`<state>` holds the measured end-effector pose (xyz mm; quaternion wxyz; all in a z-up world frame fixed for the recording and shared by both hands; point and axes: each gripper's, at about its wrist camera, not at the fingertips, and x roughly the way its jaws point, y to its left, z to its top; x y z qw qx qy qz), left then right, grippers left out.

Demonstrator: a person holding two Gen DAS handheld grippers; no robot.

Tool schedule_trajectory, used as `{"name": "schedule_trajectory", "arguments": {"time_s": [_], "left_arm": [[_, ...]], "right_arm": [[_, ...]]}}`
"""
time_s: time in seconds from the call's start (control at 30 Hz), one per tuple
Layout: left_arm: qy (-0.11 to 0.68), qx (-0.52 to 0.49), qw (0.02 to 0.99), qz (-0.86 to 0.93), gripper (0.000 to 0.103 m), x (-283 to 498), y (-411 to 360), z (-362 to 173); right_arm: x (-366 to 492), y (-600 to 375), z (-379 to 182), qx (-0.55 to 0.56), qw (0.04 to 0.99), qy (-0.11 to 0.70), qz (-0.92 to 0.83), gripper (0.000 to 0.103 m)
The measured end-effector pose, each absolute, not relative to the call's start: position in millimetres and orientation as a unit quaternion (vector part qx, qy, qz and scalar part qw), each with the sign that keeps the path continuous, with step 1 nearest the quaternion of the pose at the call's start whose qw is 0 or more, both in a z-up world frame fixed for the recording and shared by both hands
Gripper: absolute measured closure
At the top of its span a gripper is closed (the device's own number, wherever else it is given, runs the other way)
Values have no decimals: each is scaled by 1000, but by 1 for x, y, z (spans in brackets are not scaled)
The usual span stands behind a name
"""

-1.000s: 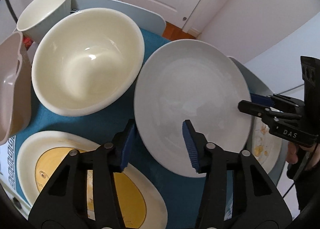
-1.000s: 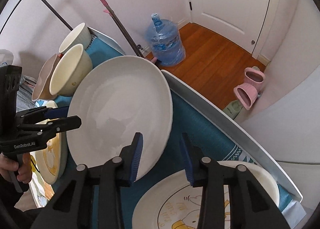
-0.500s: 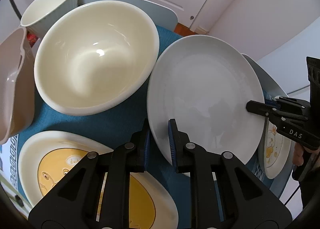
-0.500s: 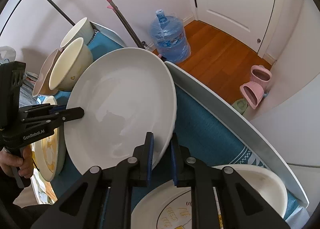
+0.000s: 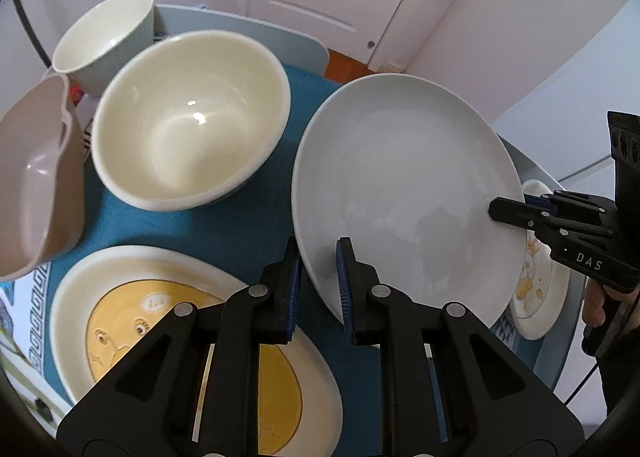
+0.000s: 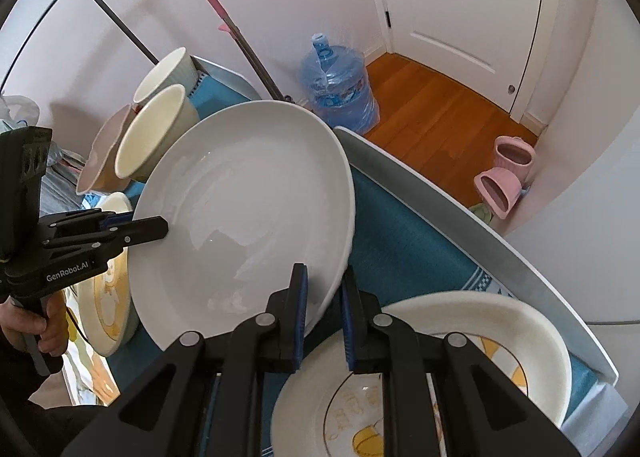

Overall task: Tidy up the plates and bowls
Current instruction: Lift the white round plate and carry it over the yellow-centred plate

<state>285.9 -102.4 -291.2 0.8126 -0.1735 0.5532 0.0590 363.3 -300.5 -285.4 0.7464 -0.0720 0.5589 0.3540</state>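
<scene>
A large plain white plate is held up off the blue cloth by both grippers. My left gripper is shut on its near rim. My right gripper is shut on the opposite rim of the white plate; it also shows in the left wrist view. A cream bowl, a ribbed white bowl and a beige bowl stand at the left. A yellow-pattern plate lies under my left gripper. Another patterned plate lies under my right gripper.
The table has a blue cloth and a raised white edge. A water jug, a mop handle and pink slippers are on the wooden floor beyond it.
Both grippers have closed on opposite rims of the white plate. The plate has since risen a little off the cloth.
</scene>
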Motion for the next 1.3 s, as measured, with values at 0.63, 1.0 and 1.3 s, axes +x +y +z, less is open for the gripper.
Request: {"name": "schedule_trajectory", "arguments": {"time_s": [0.63,1.0,1.3], "left_arm": [[530,-132,838,-2,88,195,-31,-230],[570,-84,815,-62,88,160,19,-266],[583,-65,804,-92,88,170,19,-288]], "right_arm": [[244,-251,-221,-11,790,534,300,88],[172,-200,-256,47,800,556,220,89],[156,-185,-271,55,811,558,166,89]]}}
